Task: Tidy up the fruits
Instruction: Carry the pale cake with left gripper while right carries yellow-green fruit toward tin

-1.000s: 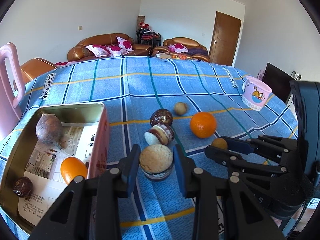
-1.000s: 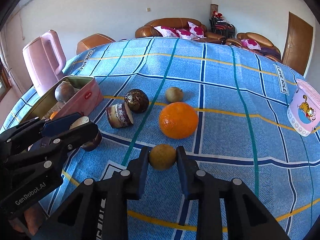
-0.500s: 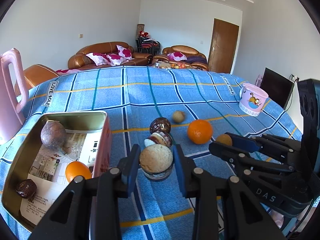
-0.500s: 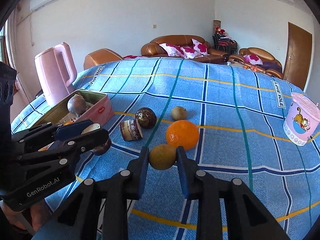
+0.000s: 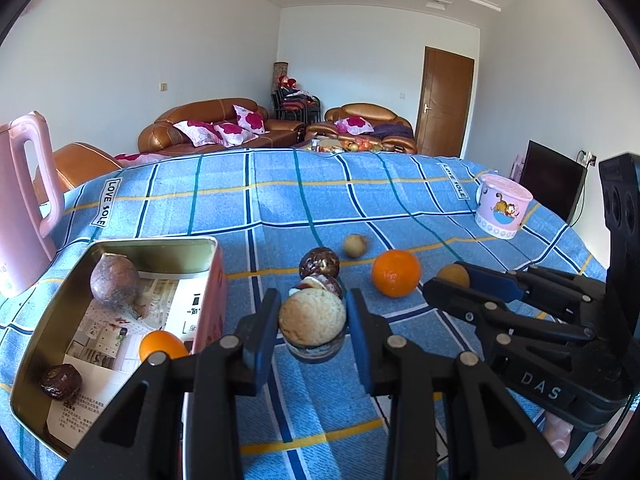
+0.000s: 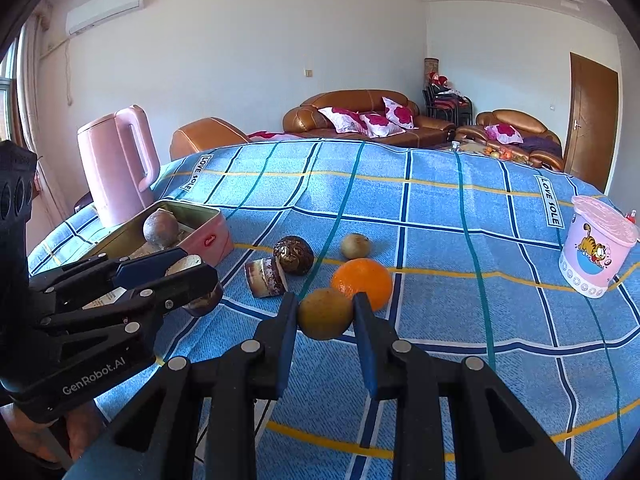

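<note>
My left gripper [image 5: 313, 322] is shut on a halved fruit with a pale cut face [image 5: 312, 318] and holds it above the blue cloth, right of the open tin box [image 5: 208, 280]. The tin holds a brown round fruit [image 5: 114, 282], a small orange [image 5: 162, 346] and a dark fruit [image 5: 61, 377]. My right gripper [image 6: 325, 316] is shut on a brownish-yellow round fruit [image 6: 325, 314], lifted off the cloth. On the cloth lie an orange [image 6: 362, 282], a dark round fruit [image 6: 294, 255], another halved fruit [image 6: 266, 277] and a small tan fruit [image 6: 355, 245].
A pink kettle [image 6: 116, 162] stands behind the tin at the table's left edge. A pink cartoon cup [image 6: 596, 244] stands at the right. The table is covered by a blue checked cloth [image 6: 440, 220]. Sofas stand beyond the table.
Both grippers have risen with their fruits still held; the views now tilt upward, showing more of the room. The fruits on the cloth have not moved.
</note>
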